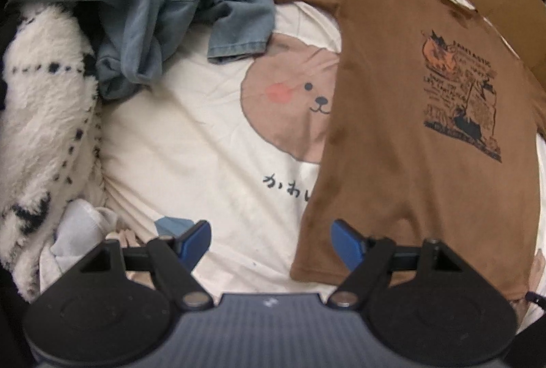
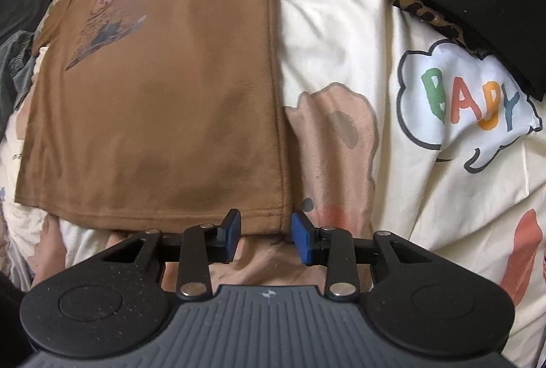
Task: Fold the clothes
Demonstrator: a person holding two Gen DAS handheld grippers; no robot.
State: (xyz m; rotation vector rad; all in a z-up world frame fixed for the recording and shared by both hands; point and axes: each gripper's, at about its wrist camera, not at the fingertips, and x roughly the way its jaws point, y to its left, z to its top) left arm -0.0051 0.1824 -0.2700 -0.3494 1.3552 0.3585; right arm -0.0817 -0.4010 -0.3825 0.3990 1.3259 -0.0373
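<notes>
Risk now: brown T-shirt (image 2: 160,101) lies flat on the cartoon duvet (image 2: 341,54); right gripper (image 2: 263,236), half-spread, straddles the five-o'clock hem corner unpinched and could grab duvet; left gripper (image 1: 271,243), spread wide, may miss the seven-o'clock corner.

The left hand-held gripper (image 1: 269,243) is pointing steeply downward, its black linkage arms spreading wide from the ribbed grey body. Its two blue fingertips (image 1: 194,240) are standing far apart, angled outward, and nothing is sitting between them.

The right hand-held gripper (image 2: 264,238) is also pointing steeply downward. Its blue pads (image 2: 302,241) are standing roughly parallel, facing each other across a gap that is much narrower than the left's, yet they are not meeting. Nothing is pressing against either pad. No hand, wrist or sleeve is showing in either view.
</notes>
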